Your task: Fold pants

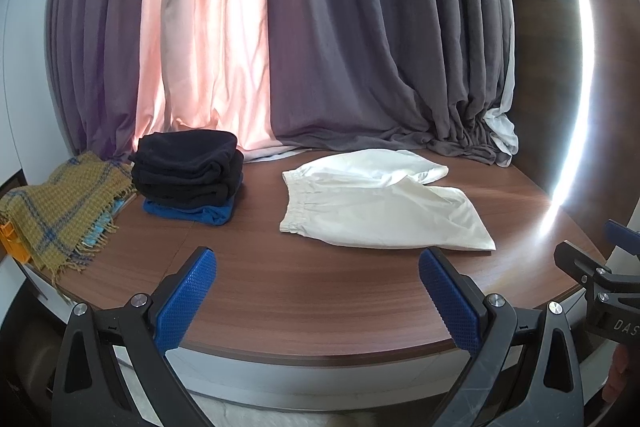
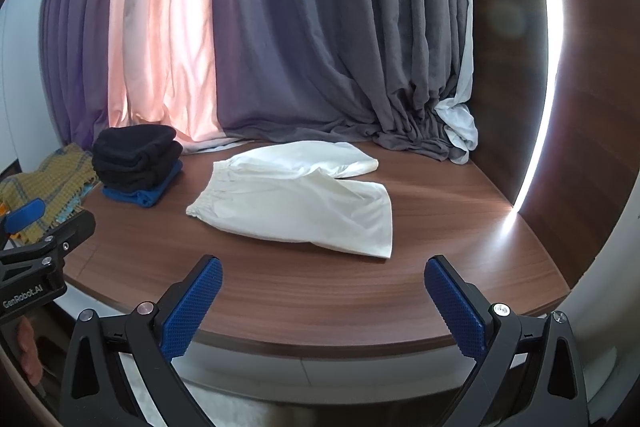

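White shorts-style pants (image 1: 376,201) lie flat on the brown wooden table (image 1: 300,287), waistband to the left, legs pointing right and slightly apart; they also show in the right wrist view (image 2: 296,199). My left gripper (image 1: 316,263) is open and empty, held over the table's near edge, short of the pants. My right gripper (image 2: 322,271) is open and empty, also near the front edge, just before the near leg hem. The right gripper shows at the right edge of the left wrist view (image 1: 600,267). The left gripper shows at the left edge of the right wrist view (image 2: 36,239).
A stack of folded dark clothes on a blue garment (image 1: 188,175) stands at the back left. A yellow plaid blanket (image 1: 60,215) lies at the far left. Grey and pink curtains (image 1: 320,47) hang behind and pool on the table. A wooden wall panel (image 2: 580,107) bounds the right side.
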The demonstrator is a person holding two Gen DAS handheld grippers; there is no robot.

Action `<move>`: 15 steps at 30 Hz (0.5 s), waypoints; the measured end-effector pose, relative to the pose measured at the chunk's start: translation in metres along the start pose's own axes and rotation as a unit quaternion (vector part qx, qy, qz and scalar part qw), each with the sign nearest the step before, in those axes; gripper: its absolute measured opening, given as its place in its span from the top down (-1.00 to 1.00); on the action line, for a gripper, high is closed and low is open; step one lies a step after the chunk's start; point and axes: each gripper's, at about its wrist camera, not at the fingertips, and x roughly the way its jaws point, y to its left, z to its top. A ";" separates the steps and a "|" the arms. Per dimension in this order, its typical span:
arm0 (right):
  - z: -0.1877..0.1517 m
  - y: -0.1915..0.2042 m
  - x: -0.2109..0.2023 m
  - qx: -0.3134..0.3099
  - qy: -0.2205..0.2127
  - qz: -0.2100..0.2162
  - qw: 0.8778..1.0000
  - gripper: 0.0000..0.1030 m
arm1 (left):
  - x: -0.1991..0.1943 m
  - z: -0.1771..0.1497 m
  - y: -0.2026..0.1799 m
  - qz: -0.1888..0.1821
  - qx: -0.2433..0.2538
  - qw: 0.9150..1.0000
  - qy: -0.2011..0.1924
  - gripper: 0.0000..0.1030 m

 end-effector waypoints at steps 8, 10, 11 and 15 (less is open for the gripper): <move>0.000 0.002 -0.002 -0.002 -0.002 0.001 1.000 -0.99 | -0.004 -0.001 0.003 -0.002 -0.002 1.000 -0.006 -1.00; 0.000 0.002 -0.002 -0.002 -0.001 0.001 1.000 -0.99 | -0.005 -0.001 0.005 -0.004 -0.003 1.000 -0.007 -1.00; 0.000 0.002 -0.002 -0.002 -0.002 0.001 1.000 -0.99 | -0.006 -0.001 0.006 -0.004 -0.003 1.000 -0.008 -1.00; 0.001 0.002 -0.002 -0.002 -0.002 0.001 1.000 -0.98 | -0.006 0.000 0.006 -0.003 -0.002 1.000 -0.009 -1.00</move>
